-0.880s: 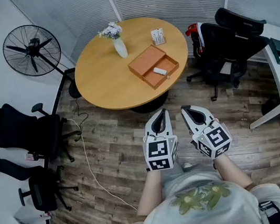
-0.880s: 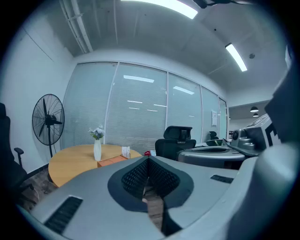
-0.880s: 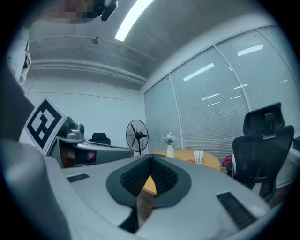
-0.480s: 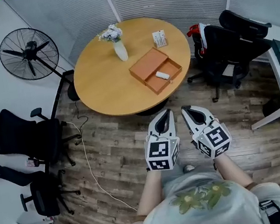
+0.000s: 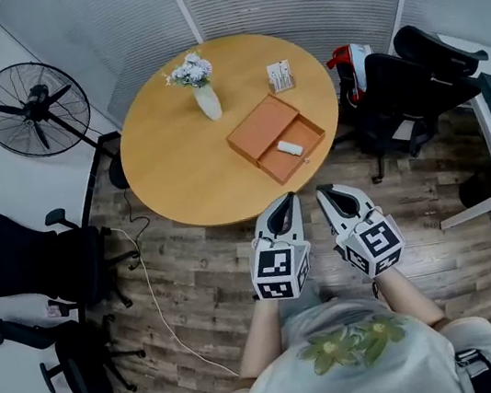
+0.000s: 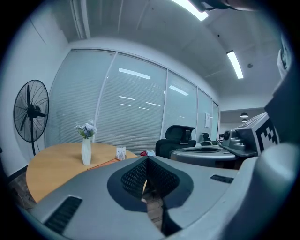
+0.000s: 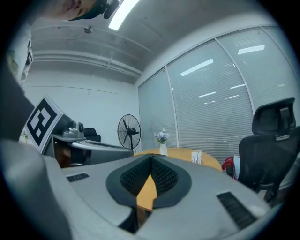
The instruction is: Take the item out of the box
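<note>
The left gripper [image 5: 284, 199] and the right gripper [image 5: 323, 191] are hovering side by side, their grey jaws with dark, textured pads clenched together on nothing, just short of the near edge of a round, smooth wooden table [image 5: 175, 165]. Farther ahead, well apart from the tips, the flat rectangular orange-brown box [image 5: 257, 128] is sitting open on that table, and the small white oblong item [image 5: 289, 147] is lying in its shallow tray. Beyond the box, a slim white vase [image 5: 208, 104] is holding pale flowers.
</note>
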Available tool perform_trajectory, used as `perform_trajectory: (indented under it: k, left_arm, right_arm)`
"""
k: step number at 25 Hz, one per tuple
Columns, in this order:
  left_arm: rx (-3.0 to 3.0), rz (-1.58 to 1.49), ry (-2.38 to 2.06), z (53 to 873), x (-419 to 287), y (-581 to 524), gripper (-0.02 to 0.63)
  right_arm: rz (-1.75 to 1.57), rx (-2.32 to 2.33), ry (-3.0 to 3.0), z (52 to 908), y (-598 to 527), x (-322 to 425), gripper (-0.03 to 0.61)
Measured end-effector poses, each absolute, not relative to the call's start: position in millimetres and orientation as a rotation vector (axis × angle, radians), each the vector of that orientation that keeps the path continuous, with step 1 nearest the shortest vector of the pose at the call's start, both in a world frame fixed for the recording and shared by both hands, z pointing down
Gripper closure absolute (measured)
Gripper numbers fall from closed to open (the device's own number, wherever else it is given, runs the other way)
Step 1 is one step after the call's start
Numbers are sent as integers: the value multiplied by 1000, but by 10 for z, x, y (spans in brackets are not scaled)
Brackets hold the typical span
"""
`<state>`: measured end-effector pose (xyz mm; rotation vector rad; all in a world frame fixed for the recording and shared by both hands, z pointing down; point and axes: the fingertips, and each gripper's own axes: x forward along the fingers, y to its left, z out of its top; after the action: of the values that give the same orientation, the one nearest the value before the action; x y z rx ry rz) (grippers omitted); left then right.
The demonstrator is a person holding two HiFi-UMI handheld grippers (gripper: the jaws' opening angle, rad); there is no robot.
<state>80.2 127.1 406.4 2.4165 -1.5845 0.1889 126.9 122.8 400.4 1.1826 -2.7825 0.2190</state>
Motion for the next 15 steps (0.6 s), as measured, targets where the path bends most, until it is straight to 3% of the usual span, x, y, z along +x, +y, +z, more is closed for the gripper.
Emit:
perform_trajectory:
  k: [9, 14, 15]
  left_arm:
    - [2405, 180, -1578, 4142, 306, 662, 618]
    - [2408, 229, -1598, 4212, 91, 424, 618]
    - [2405, 242, -1597, 4240, 57, 393, 618]
  right_arm:
    - [184, 1260, -2736, 4017, 608, 916, 572]
    - [202, 1268, -2726, 4075, 402, 795, 505]
    - [205, 1268, -2728, 4085, 371, 776, 466]
